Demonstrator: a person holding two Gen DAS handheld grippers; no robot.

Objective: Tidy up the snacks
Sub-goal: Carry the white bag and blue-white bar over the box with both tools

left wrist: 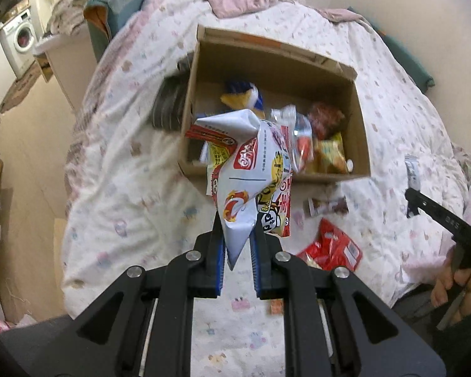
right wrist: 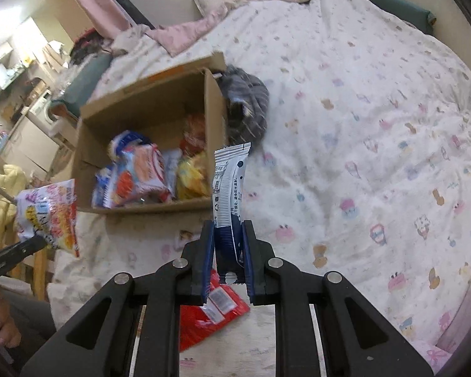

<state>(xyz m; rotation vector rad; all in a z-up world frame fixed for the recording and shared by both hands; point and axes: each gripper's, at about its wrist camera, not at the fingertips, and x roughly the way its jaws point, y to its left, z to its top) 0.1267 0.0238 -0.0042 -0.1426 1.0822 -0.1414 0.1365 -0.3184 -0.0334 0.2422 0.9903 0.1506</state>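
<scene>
My left gripper (left wrist: pixel 238 235) is shut on the lower corner of a white snack bag (left wrist: pixel 251 169) with red and yellow print, lifted in front of the open cardboard box (left wrist: pixel 359 132). The same bag (right wrist: pixel 48 213) shows at the left of the right wrist view. My right gripper (right wrist: pixel 228 235) is shut on a slim blue-and-white snack bar (right wrist: pixel 229 185), which stands up beside the box's (right wrist: pixel 215 106) right wall; that bar (left wrist: pixel 412 169) also appears at the right edge of the left wrist view. Several snack packets lie inside the box.
A red packet (left wrist: pixel 332 248) (right wrist: pixel 210 311) and a small brown bar (left wrist: pixel 328 205) lie on the patterned bedspread (right wrist: pixel 361 125) near me. A dark grey folded cloth (right wrist: pixel 248 106) lies against the box. A hand (left wrist: pixel 455 286) holds the right tool. A washing machine (left wrist: pixel 18 37) stands far left.
</scene>
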